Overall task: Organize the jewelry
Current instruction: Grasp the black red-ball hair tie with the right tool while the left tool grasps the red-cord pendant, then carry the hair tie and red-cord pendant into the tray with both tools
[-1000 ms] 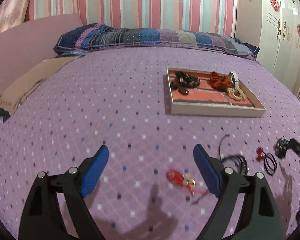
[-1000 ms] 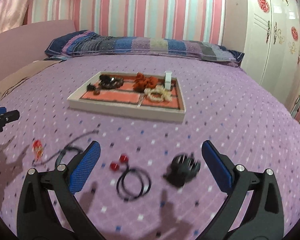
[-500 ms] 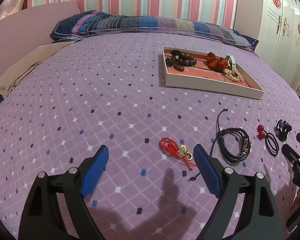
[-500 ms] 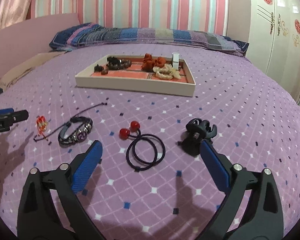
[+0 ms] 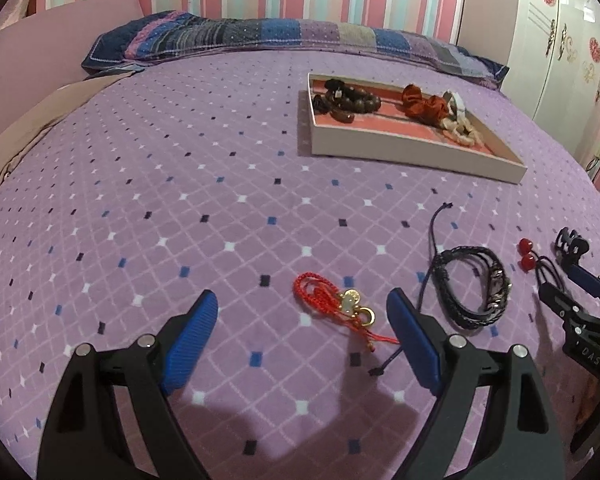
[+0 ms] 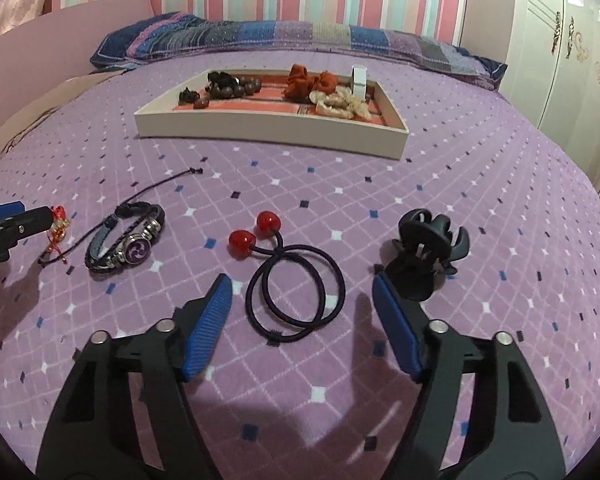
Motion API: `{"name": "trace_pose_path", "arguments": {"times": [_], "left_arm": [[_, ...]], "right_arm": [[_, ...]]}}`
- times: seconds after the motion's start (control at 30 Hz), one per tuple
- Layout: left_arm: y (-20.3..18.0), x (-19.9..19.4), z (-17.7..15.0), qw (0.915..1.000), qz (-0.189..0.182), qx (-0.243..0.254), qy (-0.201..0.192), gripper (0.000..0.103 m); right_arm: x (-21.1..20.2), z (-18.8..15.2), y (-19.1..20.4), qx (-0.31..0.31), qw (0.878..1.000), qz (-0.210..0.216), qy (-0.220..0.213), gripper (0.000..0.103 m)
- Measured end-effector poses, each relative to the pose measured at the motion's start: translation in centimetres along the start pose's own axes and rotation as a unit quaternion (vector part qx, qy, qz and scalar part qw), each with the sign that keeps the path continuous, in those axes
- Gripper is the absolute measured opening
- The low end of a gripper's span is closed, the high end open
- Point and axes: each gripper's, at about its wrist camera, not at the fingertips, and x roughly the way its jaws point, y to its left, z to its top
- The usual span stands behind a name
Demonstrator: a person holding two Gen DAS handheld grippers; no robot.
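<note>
The left tool (image 5: 302,314) stands spread over a red cord charm (image 5: 336,306) on the bed (image 5: 180,200). The right tool (image 6: 302,294) is closing around the black hair tie (image 6: 296,294), not yet touching it.

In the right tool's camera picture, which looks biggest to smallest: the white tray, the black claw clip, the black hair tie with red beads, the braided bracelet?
1. White rectangular tray, clearly largest.
2. Black elastic hair tie with red beads.
3. Black plastic claw clip and black braided bracelet with a purple charm: too alike to rank.
The tray lies farthest, so it is truly biggest.
</note>
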Motion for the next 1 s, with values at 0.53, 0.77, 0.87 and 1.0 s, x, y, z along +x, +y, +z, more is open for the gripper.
{"name": "trace_pose_path", "arguments": {"times": [0.53,0.77,0.87,1.0], "left_arm": [[-0.6,1.4,-0.2,0.9996,-0.022,0.002,0.017,0.029],[-0.7,1.5,0.0,0.9991,-0.037,-0.002,0.018,0.017],[-0.7,1.5,0.0,0.999,-0.042,-0.004,0.018,0.014],[-0.8,1.3,0.0,0.9991,-0.04,0.0,0.016,0.012]], "right_arm": [[0.8,0.5,-0.3,0.008,1.0,0.01,0.005,0.038],[0.8,0.6,-0.1,0.005,1.0,0.011,0.005,0.022],[0.7,0.6,0.0,0.002,1.0,0.01,0.003,0.015],[0.6,0.6,-0.1,0.006,1.0,0.013,0.002,0.009]]}}
